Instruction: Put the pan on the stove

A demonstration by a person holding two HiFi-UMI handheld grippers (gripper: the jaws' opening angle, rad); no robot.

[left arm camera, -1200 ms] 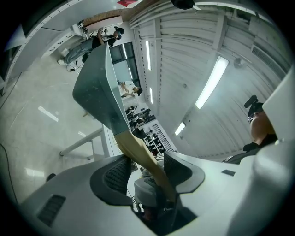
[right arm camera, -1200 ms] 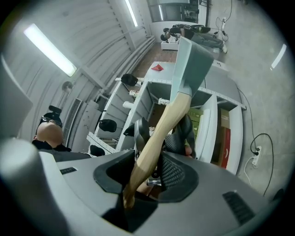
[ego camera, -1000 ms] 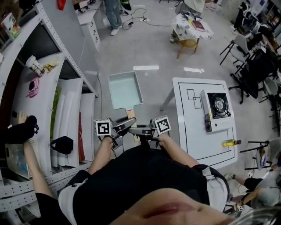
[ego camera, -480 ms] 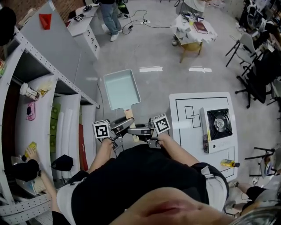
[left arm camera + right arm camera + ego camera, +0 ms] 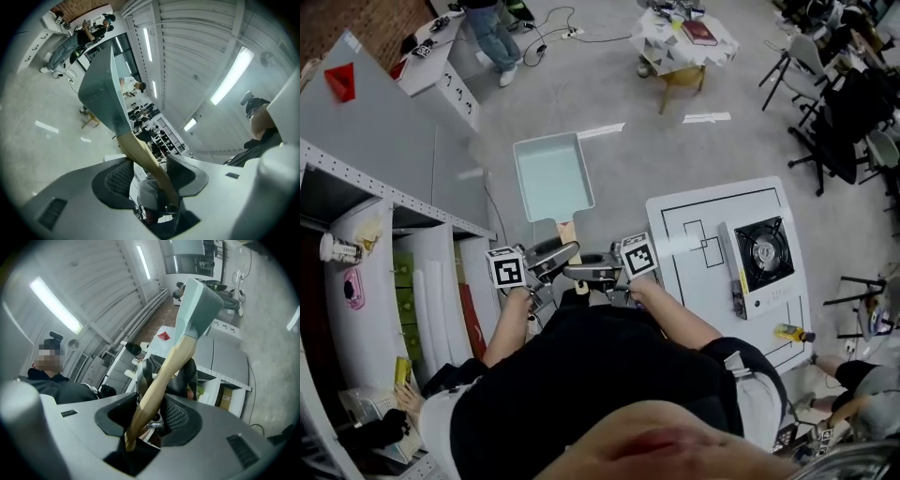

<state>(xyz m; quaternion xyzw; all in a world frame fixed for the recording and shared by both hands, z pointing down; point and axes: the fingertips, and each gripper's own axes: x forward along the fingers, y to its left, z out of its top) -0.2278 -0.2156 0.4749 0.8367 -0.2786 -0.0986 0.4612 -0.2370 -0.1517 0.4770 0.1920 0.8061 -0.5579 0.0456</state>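
Carried above the floor, the pale green rectangular pan (image 5: 551,176) has drawn closer to the white table (image 5: 694,281) at right, where the black-topped portable stove (image 5: 761,253) waits. The right gripper (image 5: 154,397) clamps the pan's wooden handle (image 5: 566,231), while the left gripper (image 5: 149,161) stands wide around it.

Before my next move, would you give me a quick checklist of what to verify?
1. Right gripper clamped on handle: ok.
2. Left gripper pressing the handle: cannot tell; a gap shows beside one pad.
3. Pan empty: ok.
4. Stove top bare: ok.
5. Pan above stove: not ok; it hangs over the floor, beside the table.
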